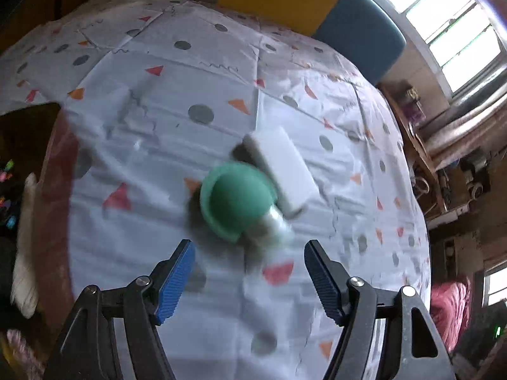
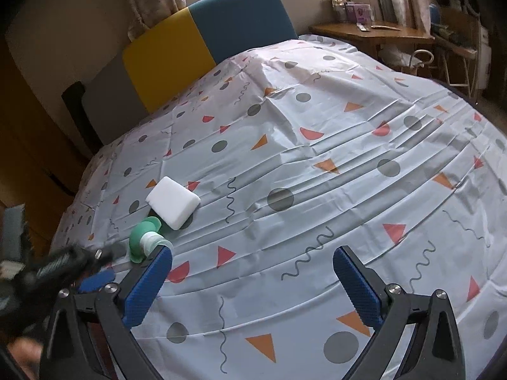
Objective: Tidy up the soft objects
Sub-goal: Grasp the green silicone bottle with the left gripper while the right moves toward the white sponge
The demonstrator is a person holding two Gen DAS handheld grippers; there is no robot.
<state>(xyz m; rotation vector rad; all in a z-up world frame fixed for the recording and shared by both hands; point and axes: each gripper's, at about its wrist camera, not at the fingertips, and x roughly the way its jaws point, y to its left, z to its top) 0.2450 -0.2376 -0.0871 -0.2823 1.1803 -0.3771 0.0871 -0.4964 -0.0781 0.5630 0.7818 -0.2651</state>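
A green soft cup-shaped thing (image 1: 234, 199) with a clear stub end (image 1: 275, 221) lies on the patterned bed sheet (image 1: 158, 120), touching a white sponge block (image 1: 282, 167) behind it. My left gripper (image 1: 249, 248) hangs open just short of the green thing, with nothing between its blue pads (image 1: 177, 281). In the right wrist view the green thing (image 2: 139, 237) and the sponge block (image 2: 173, 202) sit at the left. The blurred left gripper (image 2: 63, 262) is beside them. My right gripper (image 2: 252, 255) stands open over bare sheet (image 2: 317, 174), its left fingertip close to the clear stub.
A yellow and blue headboard (image 2: 196, 41) stands at the bed's far end. A wooden desk (image 2: 370, 31) with small items is at the back right. The bed's left edge (image 1: 54, 190) drops off to a dark floor. A pink cloth (image 1: 450, 307) lies off the right side.
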